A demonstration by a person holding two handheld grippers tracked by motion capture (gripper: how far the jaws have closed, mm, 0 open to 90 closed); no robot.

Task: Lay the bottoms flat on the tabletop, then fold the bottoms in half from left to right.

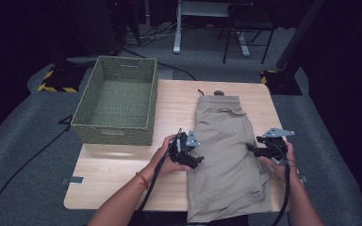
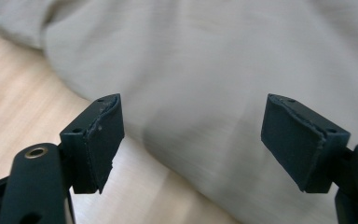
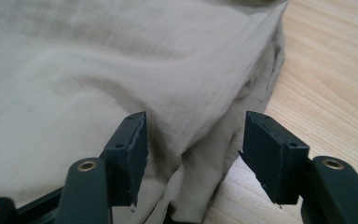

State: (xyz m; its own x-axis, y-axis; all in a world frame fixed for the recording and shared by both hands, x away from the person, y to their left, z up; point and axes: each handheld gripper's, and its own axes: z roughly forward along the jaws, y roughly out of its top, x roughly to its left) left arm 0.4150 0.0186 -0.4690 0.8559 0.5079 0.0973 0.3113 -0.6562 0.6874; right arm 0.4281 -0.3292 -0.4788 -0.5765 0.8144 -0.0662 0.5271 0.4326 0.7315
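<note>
A beige garment (image 1: 226, 150) with an elastic waistband at its far end lies folded lengthwise on the wooden table (image 1: 118, 169), and its near end hangs over the front edge. My left gripper (image 1: 198, 160) is at the garment's left edge, open. In the left gripper view its jaws (image 2: 193, 135) stand wide apart just above the cloth (image 2: 205, 70), with nothing between them. My right gripper (image 1: 253, 149) is at the garment's right edge. In the right gripper view it (image 3: 193, 149) is open, and the layered fabric edge (image 3: 200, 182) lies loose between the pads.
A green woven basket (image 1: 113, 128) stands on the table's far left, with nothing inside. Bare wood lies in front of it and along the table's right edge (image 1: 275, 113). Cables trail from both grippers toward the person. Chair and desk legs stand on the floor beyond.
</note>
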